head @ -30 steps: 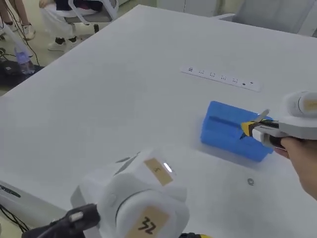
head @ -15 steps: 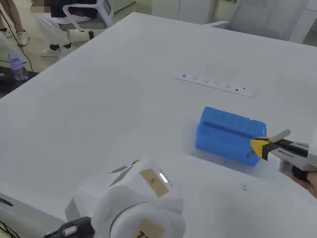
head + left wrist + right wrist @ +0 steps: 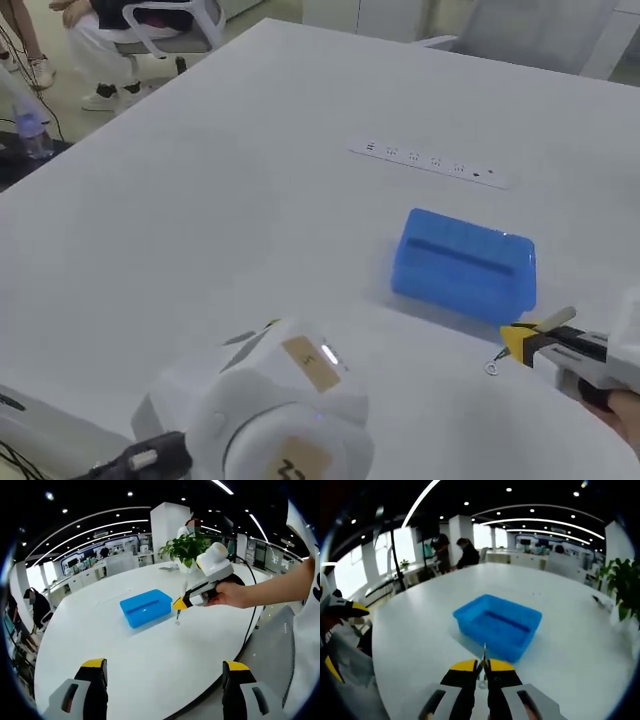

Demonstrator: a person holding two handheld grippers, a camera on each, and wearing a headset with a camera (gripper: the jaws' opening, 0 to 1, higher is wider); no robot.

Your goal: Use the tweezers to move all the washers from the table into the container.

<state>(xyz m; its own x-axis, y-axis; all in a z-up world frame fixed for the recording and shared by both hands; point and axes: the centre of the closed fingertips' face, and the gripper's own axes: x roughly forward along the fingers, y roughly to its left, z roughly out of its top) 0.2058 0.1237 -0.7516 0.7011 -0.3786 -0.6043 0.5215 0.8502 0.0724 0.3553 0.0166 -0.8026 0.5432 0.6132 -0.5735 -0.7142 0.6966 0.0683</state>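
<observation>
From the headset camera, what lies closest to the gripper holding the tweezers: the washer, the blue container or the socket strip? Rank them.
1. Washer: on the table right by the right gripper.
2. Blue container: just beyond, further up the table.
3. Socket strip: farthest, past the container.

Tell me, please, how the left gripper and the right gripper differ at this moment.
The left gripper has its jaws wide open and empty; the right gripper has them shut on tweezers. The left gripper hangs over bare table, away from the blue container; the right gripper is beside it, tweezers tip down at a washer. Both have yellow-tipped jaws.
</observation>
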